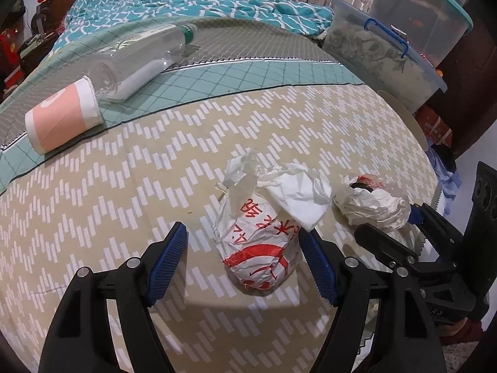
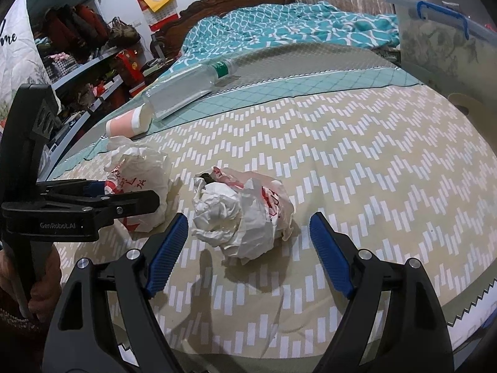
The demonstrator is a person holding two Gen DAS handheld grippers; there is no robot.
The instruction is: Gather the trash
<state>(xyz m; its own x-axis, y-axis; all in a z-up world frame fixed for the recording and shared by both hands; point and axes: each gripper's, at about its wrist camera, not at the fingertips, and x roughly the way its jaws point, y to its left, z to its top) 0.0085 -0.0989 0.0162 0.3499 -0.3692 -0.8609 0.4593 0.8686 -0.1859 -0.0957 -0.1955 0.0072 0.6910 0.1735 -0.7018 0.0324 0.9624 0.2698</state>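
Two crumpled white plastic bags with red print lie on the bed. My left gripper (image 1: 243, 242) is open, its blue pads on either side of the left bag (image 1: 257, 248), which has a white tissue (image 1: 298, 199) on top. My right gripper (image 2: 248, 233) is open around the right bag (image 2: 242, 214), not closed on it; that bag also shows in the left wrist view (image 1: 372, 203). A pink paper cup (image 1: 62, 115) and a clear plastic bottle (image 1: 139, 59) lie on their sides farther back.
A teal quilt (image 1: 186, 0) is bunched at the head of the bed. A clear storage box with blue clips (image 1: 382, 52) stands at the right edge of the bed. Shelves with bags and clothes (image 2: 77, 46) stand left of the bed.
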